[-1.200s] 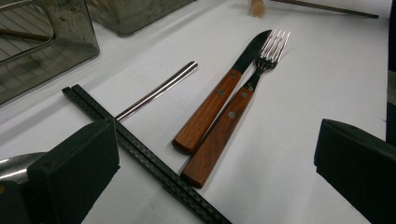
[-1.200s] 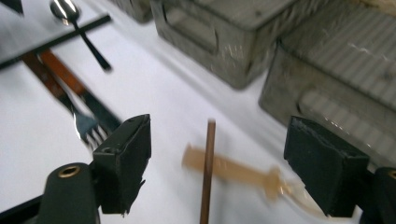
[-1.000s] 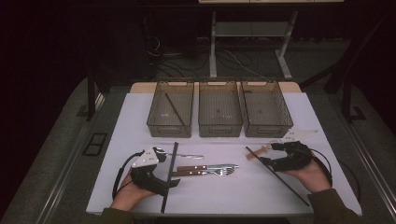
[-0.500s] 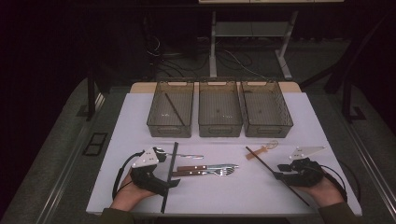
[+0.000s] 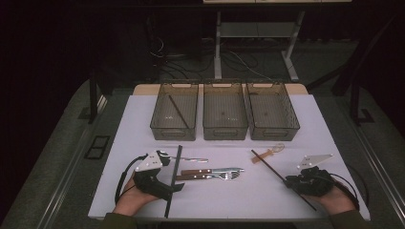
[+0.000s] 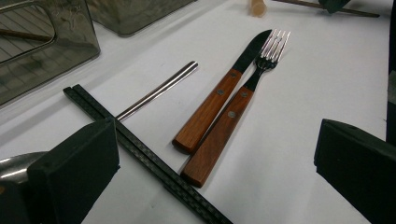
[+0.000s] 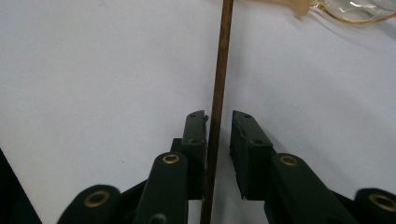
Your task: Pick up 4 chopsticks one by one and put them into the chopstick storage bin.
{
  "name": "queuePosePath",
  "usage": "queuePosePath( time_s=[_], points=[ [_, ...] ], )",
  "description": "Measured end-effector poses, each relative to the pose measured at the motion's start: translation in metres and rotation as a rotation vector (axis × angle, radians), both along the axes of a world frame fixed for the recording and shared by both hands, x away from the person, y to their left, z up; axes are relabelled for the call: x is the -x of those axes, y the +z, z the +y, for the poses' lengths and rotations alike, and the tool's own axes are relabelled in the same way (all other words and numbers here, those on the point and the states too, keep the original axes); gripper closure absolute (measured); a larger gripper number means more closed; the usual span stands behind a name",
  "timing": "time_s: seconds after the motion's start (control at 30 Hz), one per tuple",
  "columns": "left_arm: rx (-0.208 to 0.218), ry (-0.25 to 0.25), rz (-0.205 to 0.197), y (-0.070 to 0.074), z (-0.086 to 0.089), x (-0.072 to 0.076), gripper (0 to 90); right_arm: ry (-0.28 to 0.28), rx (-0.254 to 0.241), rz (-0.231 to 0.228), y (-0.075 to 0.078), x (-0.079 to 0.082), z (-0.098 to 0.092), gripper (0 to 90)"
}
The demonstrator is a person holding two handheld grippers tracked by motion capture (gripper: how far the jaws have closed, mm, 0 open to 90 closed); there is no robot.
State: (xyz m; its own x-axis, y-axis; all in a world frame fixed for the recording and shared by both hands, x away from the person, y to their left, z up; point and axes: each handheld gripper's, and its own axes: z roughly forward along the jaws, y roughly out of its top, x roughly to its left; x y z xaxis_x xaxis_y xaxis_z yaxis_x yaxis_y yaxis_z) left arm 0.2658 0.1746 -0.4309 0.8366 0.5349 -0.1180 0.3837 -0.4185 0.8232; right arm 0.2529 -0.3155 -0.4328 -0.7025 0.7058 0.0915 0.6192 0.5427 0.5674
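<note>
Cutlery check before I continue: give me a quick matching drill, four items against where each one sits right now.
Items:
1. brown chopstick
2. wooden-handled knife
3. black chopsticks
4. dark stick

Places:
A. inside the left bin
B. between the right gripper jaws
C. beside the fork
D. across the left gripper jaws

Pairs: 1-B, 2-C, 3-D, 4-A

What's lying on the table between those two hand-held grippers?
In the high view, between the left gripper and right gripper lie a black stick, a knife and a fork, side by side.
</note>
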Motion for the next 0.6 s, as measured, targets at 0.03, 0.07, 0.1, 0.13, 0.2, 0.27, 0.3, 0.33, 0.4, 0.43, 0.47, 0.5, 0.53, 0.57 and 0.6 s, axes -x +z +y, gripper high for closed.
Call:
queuePosePath(
  time_s=[0.03, 0.07, 0.1, 0.13, 0.2, 0.27, 0.3, 0.33, 0.4, 0.43, 0.47, 0.5, 0.53, 0.57, 0.6],
  points=[
    [0.0, -0.001, 0.0, 0.0, 0.0, 0.0, 0.0, 0.001, 0.001, 0.002, -0.0002, 0.0, 0.0, 77.2],
    [0.0, -0.001, 0.0, 0.0, 0.0, 0.0, 0.0, 0.003, 0.001, 0.005, -0.0006, -0.0001, 0.0002, 78.3],
    [0.0, -0.001, 0.0, 0.0, -0.0001, 0.0, 0.0, 0.004, 0.006, 0.006, -0.0012, -0.0002, 0.0005, 78.6],
    [0.0, -0.001, 0.0, 0.0, -0.0001, 0.0, 0.0, 0.007, 0.008, 0.01, -0.0019, -0.0002, 0.0011, 79.1],
    [0.0, -0.001, 0.0, 0.0, -0.0002, 0.0001, 0.0, 0.017, 0.02, 0.013, -0.0029, -0.0002, 0.0027, 80.5],
    [-0.003, -0.001, 0.001, -0.0001, -0.0002, -0.0001, 0.0, 0.016, 0.027, 0.009, -0.0026, -0.0001, 0.0035, 82.3],
    [-0.003, -0.001, 0.001, -0.0001, -0.0003, -0.0001, 0.0, 0.017, 0.029, 0.009, -0.0028, -0.0001, 0.0036, 82.6],
    [-0.003, -0.001, 0.001, -0.0001, -0.0004, -0.0001, 0.0, 0.017, 0.031, 0.008, -0.0028, -0.0002, 0.0037, 82.9],
    [-0.004, -0.001, 0.0, -0.0001, -0.0006, -0.0001, 0.0, 0.013, 0.03, 0.01, -0.0028, -0.0004, 0.0037, 84.2],
    [-0.003, -0.001, 0.001, 0.0, -0.0006, 0.0, 0.0, 0.013, 0.031, 0.008, -0.0027, -0.0005, 0.0035, 85.0],
    [-0.005, -0.004, -0.001, 0.0, -0.0004, 0.0, 0.0, 0.013, 0.033, 0.006, -0.0025, -0.0004, 0.0037, 85.2],
    [-0.003, -0.002, 0.0, -0.0001, -0.0005, -0.0001, 0.0, 0.014, 0.034, 0.003, -0.0025, -0.0003, 0.0038, 85.3],
    [-0.004, -0.001, 0.001, -0.0001, -0.0004, -0.0002, 0.0, 0.016, 0.031, 0.005, -0.0024, -0.0003, 0.0037, 85.3],
    [-0.004, -0.002, 0.001, -0.0001, -0.0003, -0.0003, 0.0, 0.018, 0.026, 0.008, -0.0024, -0.0005, 0.0035, 85.3],
    [-0.003, -0.001, 0.001, -0.0001, -0.0002, -0.0003, 0.0, 0.017, 0.021, 0.008, -0.0023, -0.0006, 0.0032, 85.4]
  ],
)
